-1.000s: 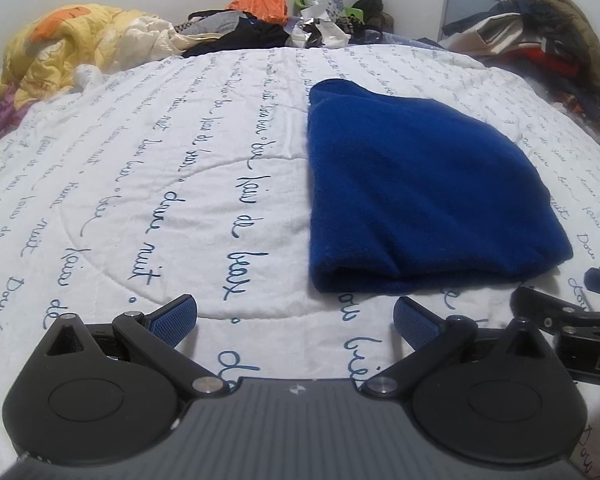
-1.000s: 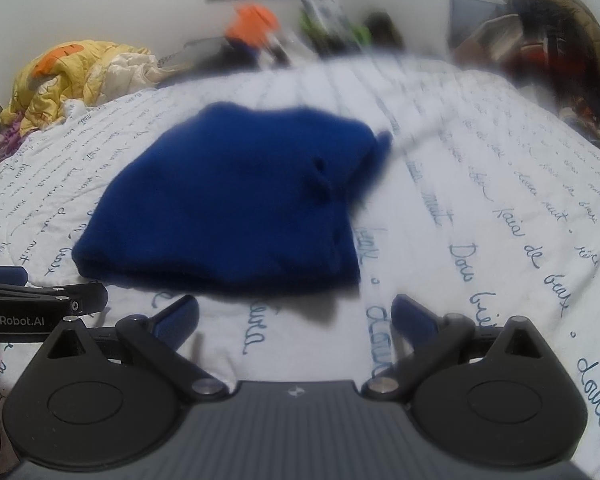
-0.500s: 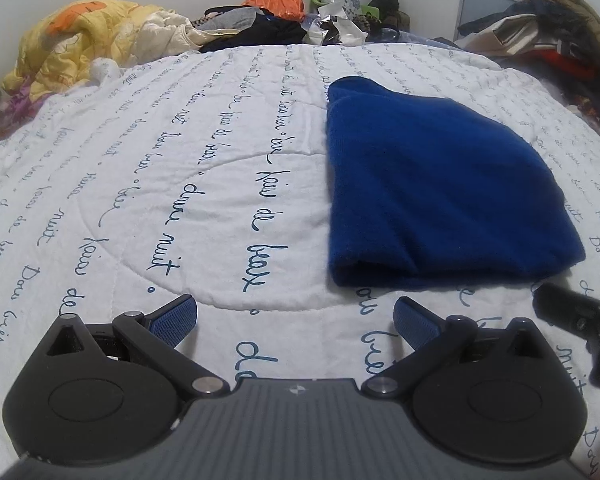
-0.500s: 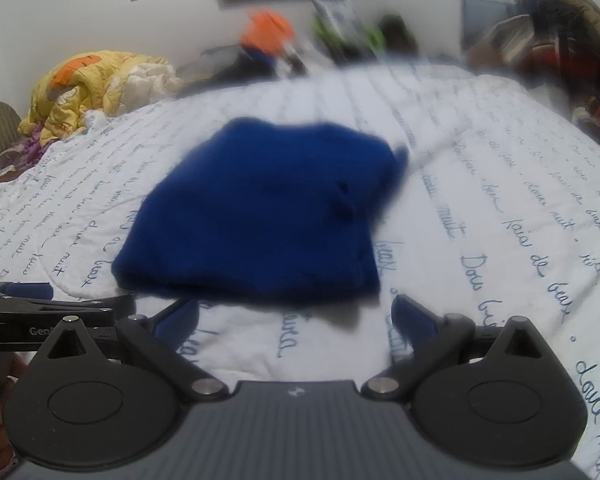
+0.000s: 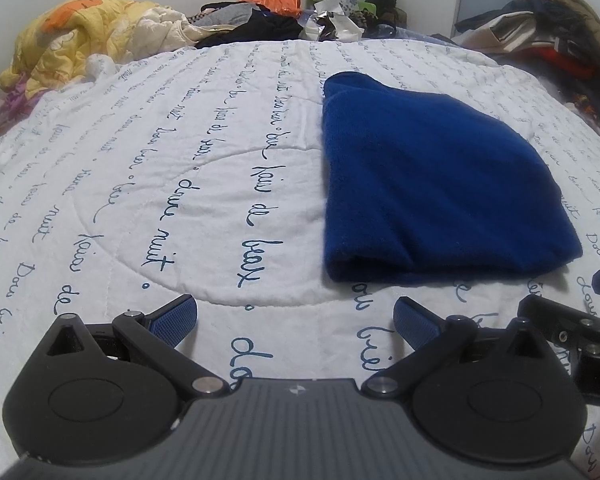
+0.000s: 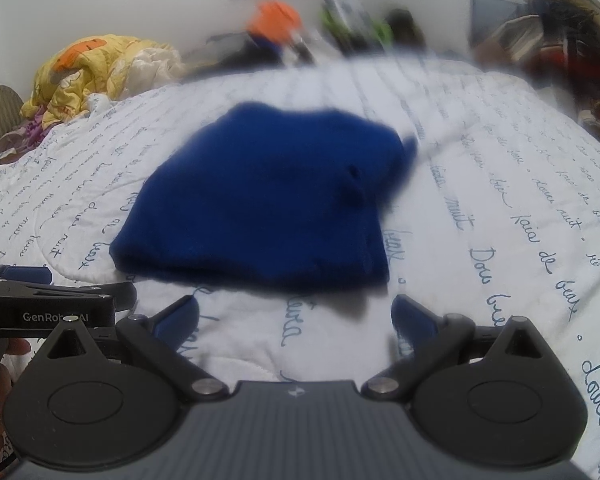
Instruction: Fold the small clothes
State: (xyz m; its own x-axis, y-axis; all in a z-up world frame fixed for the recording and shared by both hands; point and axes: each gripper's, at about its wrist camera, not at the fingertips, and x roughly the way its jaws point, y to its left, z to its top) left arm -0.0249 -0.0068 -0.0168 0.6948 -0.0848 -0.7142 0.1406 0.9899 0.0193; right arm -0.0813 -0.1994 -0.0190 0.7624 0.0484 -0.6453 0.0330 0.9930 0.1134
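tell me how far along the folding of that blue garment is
Looks done: the blue garment lies folded into a compact stack on the quilt. In hand: nothing; the left gripper and right gripper are open and clear of it. Left: perhaps tidying the corner sticking out.

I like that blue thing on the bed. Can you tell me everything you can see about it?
The blue garment is a deep royal blue and looks soft and fuzzy, like fleece or knit. It lies folded in layers, flat on the white quilt with blue handwriting. Its near edge is thick and rounded. A small corner pokes out at its far right side. Only the quilt touches it; both grippers are open and short of it.
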